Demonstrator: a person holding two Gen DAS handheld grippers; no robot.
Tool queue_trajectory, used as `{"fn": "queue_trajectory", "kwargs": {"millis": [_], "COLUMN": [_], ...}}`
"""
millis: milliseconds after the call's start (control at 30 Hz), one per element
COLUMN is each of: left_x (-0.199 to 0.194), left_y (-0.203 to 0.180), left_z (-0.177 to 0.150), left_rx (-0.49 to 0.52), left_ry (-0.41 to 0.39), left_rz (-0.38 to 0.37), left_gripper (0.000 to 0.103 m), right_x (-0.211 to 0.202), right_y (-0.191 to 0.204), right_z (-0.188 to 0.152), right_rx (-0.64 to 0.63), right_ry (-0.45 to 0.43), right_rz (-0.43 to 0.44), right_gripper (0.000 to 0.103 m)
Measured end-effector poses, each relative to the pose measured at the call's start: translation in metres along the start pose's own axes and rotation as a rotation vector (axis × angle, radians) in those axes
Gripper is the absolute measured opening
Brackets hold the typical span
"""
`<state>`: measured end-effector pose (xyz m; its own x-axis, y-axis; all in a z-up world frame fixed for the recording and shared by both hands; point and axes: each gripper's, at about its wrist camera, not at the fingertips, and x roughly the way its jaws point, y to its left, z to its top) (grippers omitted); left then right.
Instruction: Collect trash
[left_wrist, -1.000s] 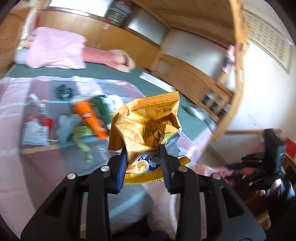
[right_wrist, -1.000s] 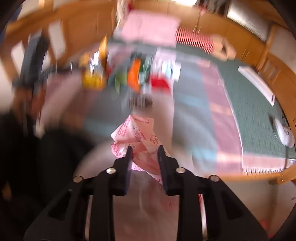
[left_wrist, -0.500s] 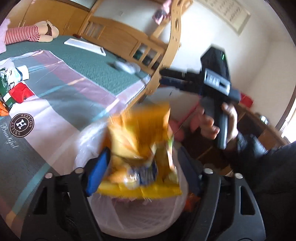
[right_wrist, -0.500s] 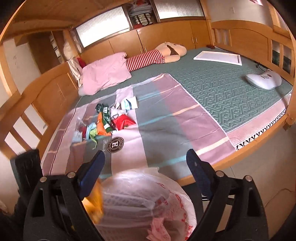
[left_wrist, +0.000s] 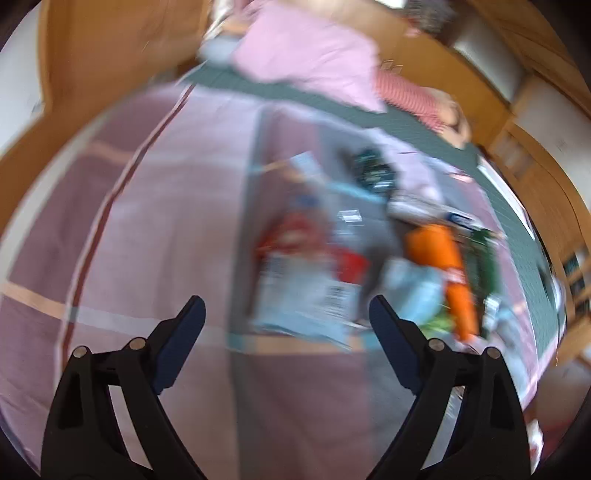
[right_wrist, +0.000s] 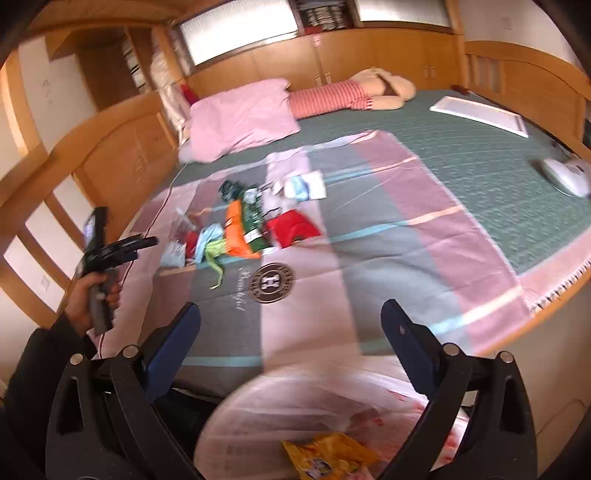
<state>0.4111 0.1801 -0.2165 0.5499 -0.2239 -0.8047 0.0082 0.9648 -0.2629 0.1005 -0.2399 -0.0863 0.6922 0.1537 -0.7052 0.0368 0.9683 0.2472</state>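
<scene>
A pile of wrappers lies on the striped blanket (right_wrist: 388, 236): an orange packet (right_wrist: 236, 230), a red one (right_wrist: 291, 229), green and pale blue ones. The left wrist view is blurred; it shows the orange packet (left_wrist: 448, 273) and a pale blue wrapper (left_wrist: 303, 295) just ahead of my left gripper (left_wrist: 286, 314), which is open and empty. My right gripper (right_wrist: 290, 319) is open and empty above a white bin bag (right_wrist: 314, 413) with the yellow chip bag (right_wrist: 328, 456) inside. The left gripper (right_wrist: 110, 247) also shows in the right wrist view, held by a hand.
A pink pillow (right_wrist: 240, 118) and a striped doll (right_wrist: 351, 94) lie at the bed's head. A white board (right_wrist: 480, 116) and a white device (right_wrist: 565, 175) lie on the green mat. Wooden bed rails (right_wrist: 122, 147) run around the bed.
Both grippers have opened and dropped their trash into the bag. My left gripper has swung back over the wrapper pile. My right gripper has lifted a little above the bag.
</scene>
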Motion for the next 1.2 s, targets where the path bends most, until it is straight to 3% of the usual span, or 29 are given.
{"fn": "queue_trajectory", "kwargs": {"millis": [100, 167, 233, 267, 300, 400, 600, 667, 700, 733, 833, 900, 1000, 1100, 1167, 1200], "left_x": [0.025, 0.035, 0.041, 0.041, 0.046, 0.043, -0.014, -0.042, -0.061, -0.073, -0.100, -0.105, -0.107, -0.113, -0.115, -0.116], "left_y": [0.011, 0.004, -0.007, -0.013, -0.019, -0.024, -0.031, -0.026, -0.021, -0.018, 0.000, 0.013, 0.030, 0.035, 0.033, 0.033], "left_z": [0.004, 0.004, -0.002, -0.006, -0.009, -0.015, -0.031, -0.037, -0.041, -0.045, -0.060, -0.065, -0.071, -0.073, -0.077, -0.078], "left_rx": [-0.055, -0.031, 0.028, 0.053, 0.079, 0.099, 0.155, 0.128, 0.101, 0.083, 0.035, -0.007, -0.082, -0.106, -0.106, -0.108], "left_ry": [0.039, 0.044, 0.059, 0.074, 0.103, 0.114, 0.074, 0.058, 0.039, 0.023, -0.008, 0.008, 0.029, 0.026, 0.028, 0.033], "left_rz": [-0.066, -0.095, -0.106, -0.106, -0.102, -0.120, -0.068, -0.089, -0.112, -0.129, -0.125, -0.094, -0.098, -0.105, -0.107, -0.109], "left_gripper": [0.090, 0.089, 0.071, 0.049, 0.044, 0.034, 0.029, 0.029, 0.029, 0.029, 0.029, 0.029, 0.029, 0.029, 0.030, 0.032], "right_x": [0.037, 0.067, 0.100, 0.118, 0.130, 0.174, 0.251, 0.278, 0.289, 0.299, 0.292, 0.277, 0.246, 0.222, 0.210, 0.207], "right_y": [0.023, 0.039, 0.055, 0.064, 0.071, 0.098, 0.143, 0.148, 0.148, 0.145, 0.136, 0.131, 0.132, 0.148, 0.155, 0.156], "right_z": [0.005, 0.010, 0.018, 0.022, 0.025, 0.035, 0.044, 0.040, 0.038, 0.035, 0.030, 0.024, 0.007, -0.014, -0.021, -0.020], "right_rx": [-0.009, 0.005, 0.015, 0.014, 0.014, -0.002, -0.105, -0.128, -0.132, -0.128, -0.091, -0.025, 0.023, -0.015, -0.051, -0.051], "right_ry": [0.044, 0.072, 0.093, 0.110, 0.123, 0.166, 0.232, 0.276, 0.299, 0.325, 0.317, 0.353, 0.400, 0.487, 0.502, 0.493], "right_rz": [-0.064, -0.064, -0.026, -0.014, -0.007, 0.013, -0.039, -0.082, -0.100, -0.101, -0.049, 0.063, 0.180, 0.317, 0.297, 0.270], "right_gripper": [0.096, 0.096, 0.096, 0.096, 0.096, 0.096, 0.095, 0.084, 0.068, 0.043, 0.020, 0.009, 0.009, 0.009, 0.010, 0.025]}}
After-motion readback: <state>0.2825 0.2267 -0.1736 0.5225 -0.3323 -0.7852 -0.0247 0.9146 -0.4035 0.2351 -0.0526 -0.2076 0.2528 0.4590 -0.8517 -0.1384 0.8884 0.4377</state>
